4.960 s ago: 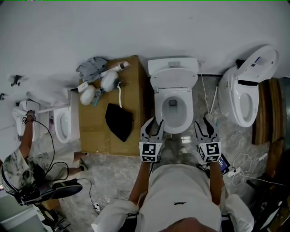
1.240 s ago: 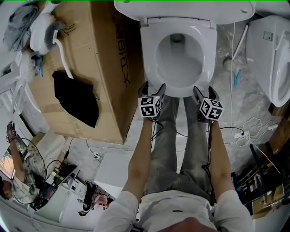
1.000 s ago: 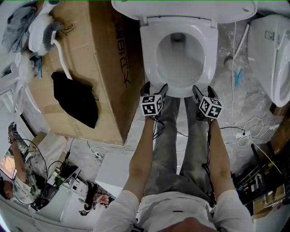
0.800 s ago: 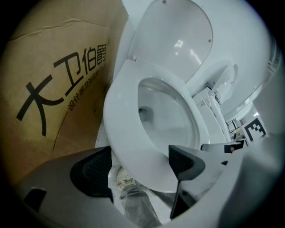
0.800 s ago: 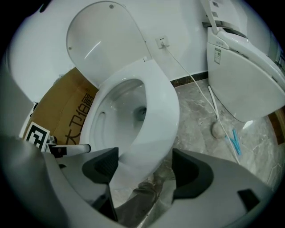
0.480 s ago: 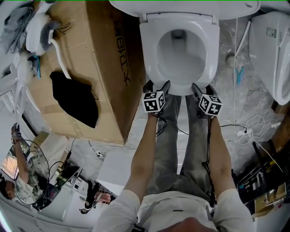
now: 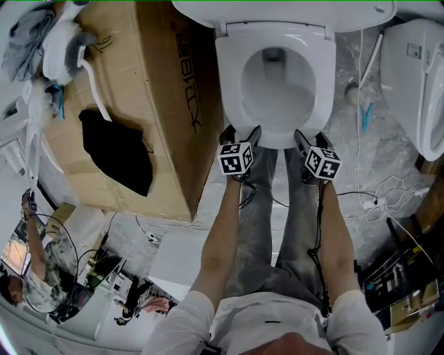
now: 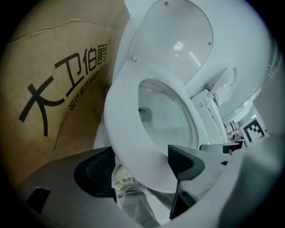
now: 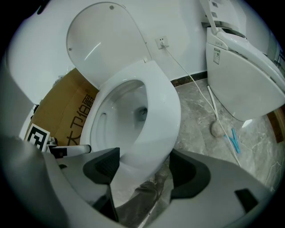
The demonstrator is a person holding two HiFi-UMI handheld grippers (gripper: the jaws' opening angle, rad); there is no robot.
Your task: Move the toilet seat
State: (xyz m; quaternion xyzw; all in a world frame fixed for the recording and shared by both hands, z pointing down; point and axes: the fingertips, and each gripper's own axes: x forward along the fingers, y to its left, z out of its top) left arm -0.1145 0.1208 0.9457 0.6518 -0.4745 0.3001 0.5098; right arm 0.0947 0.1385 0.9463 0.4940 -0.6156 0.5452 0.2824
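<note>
One closed cardboard box [image 7: 166,104] stands on the floor [image 7: 374,159] at the left, just beside the toilet. On its top lie a black cloth [image 7: 118,152], white items [image 7: 62,41] and, at the far corner, a grey cloth [image 7: 24,35].

Left gripper [image 7: 241,133]: jaws wide apart, set astride the front left edge of the toilet seat [image 7: 227,83]. The rim passes between the two pads. Whether a pad touches it cannot be told.

Toilet seat: a white, glossy oval ring, lying down on the bowl [image 7: 277,97]. The lid [image 8: 173,44] stands raised behind it, against the tank [image 7: 277,10]. The bowl is white inside, with a dark drain opening at its rear.

Right gripper [image 7: 311,137]: jaws wide apart, set astride the front right edge of the seat, with the rim between the pads. The person's legs, in grey trousers, stand between the two grippers, directly in front of the bowl.

A small blue item [image 7: 365,114] lies on the floor to the right of the toilet. A second white toilet [image 7: 423,83] stands at the far right, well apart from the first.
</note>
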